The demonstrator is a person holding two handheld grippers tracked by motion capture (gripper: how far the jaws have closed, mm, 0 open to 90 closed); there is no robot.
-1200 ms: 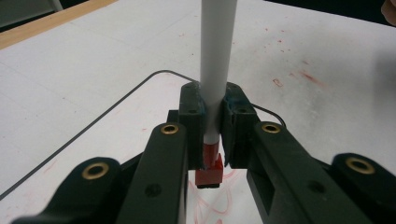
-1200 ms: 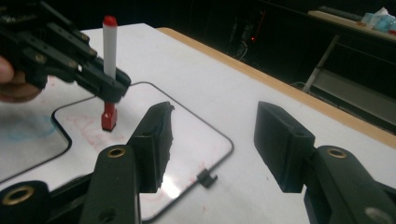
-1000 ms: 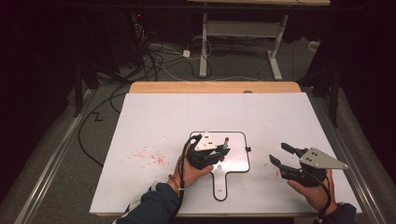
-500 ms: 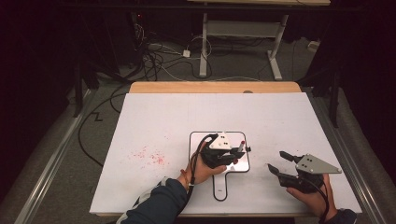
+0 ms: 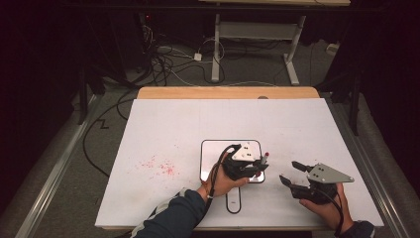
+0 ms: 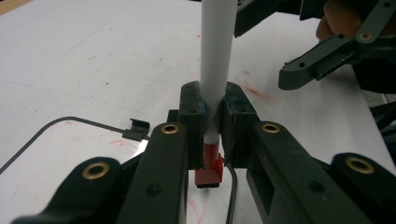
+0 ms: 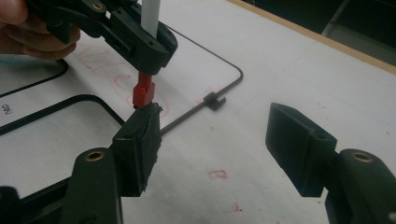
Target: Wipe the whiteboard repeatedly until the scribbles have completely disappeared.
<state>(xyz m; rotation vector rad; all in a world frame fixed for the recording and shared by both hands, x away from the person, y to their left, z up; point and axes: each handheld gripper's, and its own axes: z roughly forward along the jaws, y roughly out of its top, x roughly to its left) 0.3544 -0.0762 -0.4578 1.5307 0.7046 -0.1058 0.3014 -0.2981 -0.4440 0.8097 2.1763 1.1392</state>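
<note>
Grippers are counted as two, one in each of the person's hands, and one marker and one small whiteboard are seen on the white worktop [image 5: 168, 124]. A single white marker [image 6: 216, 60] with a red end is clamped between the pads of the left gripper [image 5: 258, 166]; its red end [image 7: 143, 94] is pointed down at the handled whiteboard [image 5: 214, 153], just beneath that gripper. Red scribbles are visible on the board below the marker's end; whether the end touches the surface cannot be told. The right gripper [image 5: 291, 172] is held beside the left one, near but apart from it, over bare worktop off the board's edge. Its jaws are parted with nothing between them and have just been opening a little further. One patch of red specks [image 5: 159, 166] is left on the worktop, well apart on the far side of the left gripper.
</note>
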